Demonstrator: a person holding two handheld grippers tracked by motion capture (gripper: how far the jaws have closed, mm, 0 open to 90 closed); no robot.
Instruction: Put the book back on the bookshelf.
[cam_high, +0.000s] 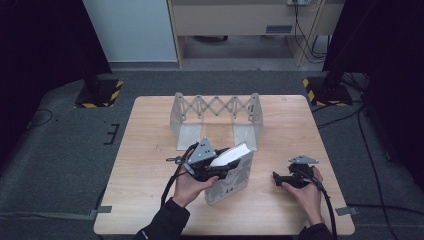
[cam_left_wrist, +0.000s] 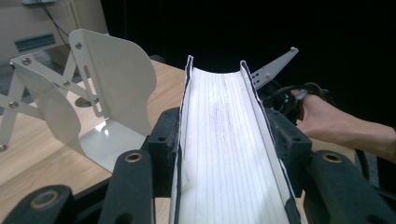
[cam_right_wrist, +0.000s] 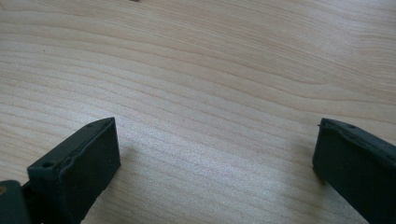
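A thick book (cam_high: 231, 177) with a pale cover stands on edge near the table's front middle, its white page edge (cam_left_wrist: 224, 140) turned up. My left gripper (cam_high: 212, 169) is shut on it, one black jaw pressed against each cover. The right gripper (cam_high: 278, 179) rests low over the bare wood at the front right, held by a hand. Its jaws stand wide apart in the right gripper view, with nothing but tabletop between them (cam_right_wrist: 215, 154). Beyond the book, the left gripper view shows that other hand (cam_left_wrist: 336, 123) and its gripper.
An extendable metal book rack (cam_high: 216, 117) with scissor bars and two end plates stands at the back middle of the wooden table (cam_high: 150, 150); its near plate (cam_left_wrist: 109, 91) is just left of the book. Dark floor and black stands surround the table.
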